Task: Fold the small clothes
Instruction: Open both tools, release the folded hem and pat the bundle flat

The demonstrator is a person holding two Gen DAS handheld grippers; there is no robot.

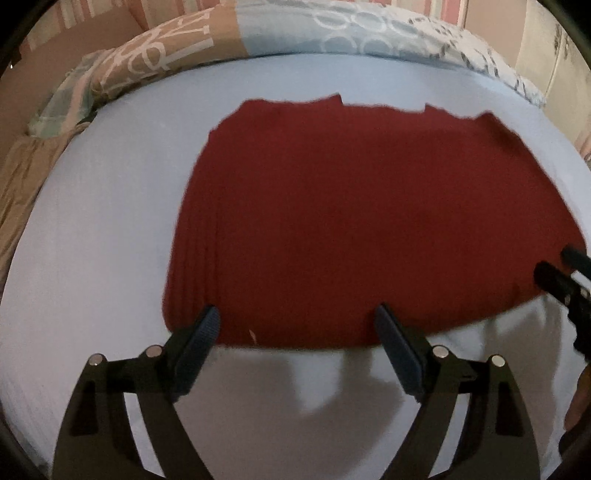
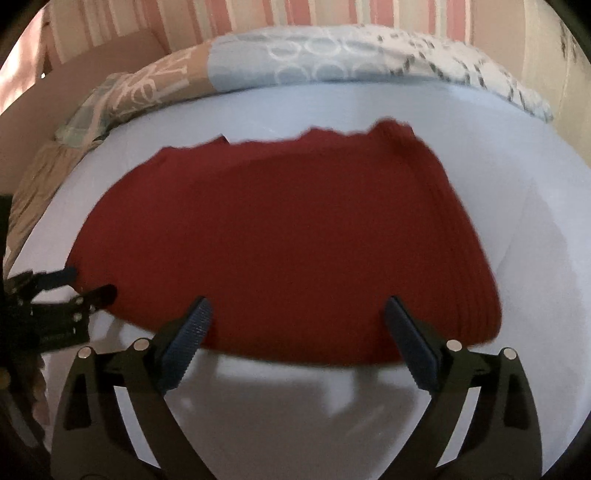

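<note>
A dark red knitted garment (image 1: 362,221) lies flat on a pale blue bed sheet (image 1: 103,229); it also shows in the right wrist view (image 2: 280,243). My left gripper (image 1: 297,314) is open, its jaws wide apart, hovering at the garment's near edge by its left corner. My right gripper (image 2: 297,306) is open too, hovering at the near edge toward the right corner. Each gripper shows in the other's view: the right gripper (image 1: 554,266) at the right edge, the left gripper (image 2: 92,284) at the left edge. Neither holds anything.
A patterned duvet (image 1: 258,37) in tan, pale blue and white is bunched along the far edge of the bed (image 2: 332,55). A pink striped wall (image 2: 258,14) stands behind. A tan bed skirt (image 1: 22,177) hangs at the left.
</note>
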